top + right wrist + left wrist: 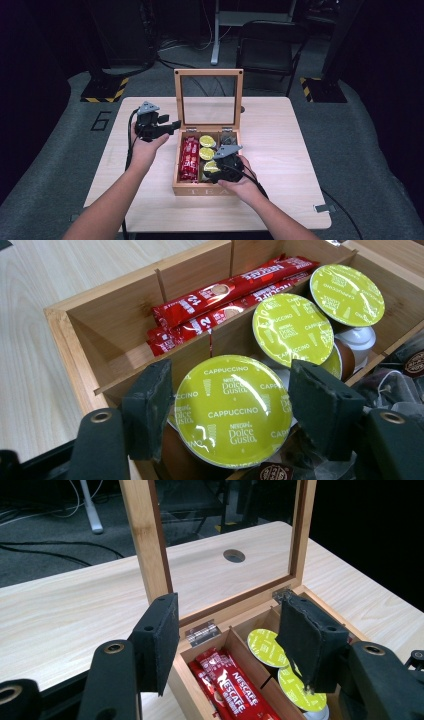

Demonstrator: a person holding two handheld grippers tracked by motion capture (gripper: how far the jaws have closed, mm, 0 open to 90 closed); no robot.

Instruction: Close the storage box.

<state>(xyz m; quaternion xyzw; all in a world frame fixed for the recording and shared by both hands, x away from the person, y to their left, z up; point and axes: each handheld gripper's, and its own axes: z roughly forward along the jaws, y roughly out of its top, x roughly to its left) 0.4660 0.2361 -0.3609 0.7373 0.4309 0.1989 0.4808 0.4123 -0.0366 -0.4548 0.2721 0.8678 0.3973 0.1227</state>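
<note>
From the high view, a pale wooden table (280,150) stands on grey carpet in a dark room, with a black chair (267,47) and a pair of yellow-and-black striped stand feet behind it. On the table sits one wooden tea box (206,189), its glass-paned lid (208,100) standing upright. The left tongs (170,126) hover just left of the box near its hinge end, and the right tongs (216,167) reach down into the box's middle compartment, where three green-topped capsules (207,154) lie in a row; red sachets (189,159) fill the left compartment. The left gripper view adds a round hole (234,555) in the table beyond the lid, one silver hinge (202,631) and the Nescafé print on the sachets (231,692); the left tongs' jaws stand partly open with nothing between them, and two capsules (266,647) show past the right jaw. The right gripper view brings out the print: three capsules marked Cappuccino, the nearest capsule (232,410) lying between the two jaws of the right tongs. The jaws stand just beside its rim; whether the pads press on it cannot be told. About three red sachets (225,292) lie lengthwise in the far compartment, and dark wrapped packets (400,375) crowd the compartment at the right edge.
</note>
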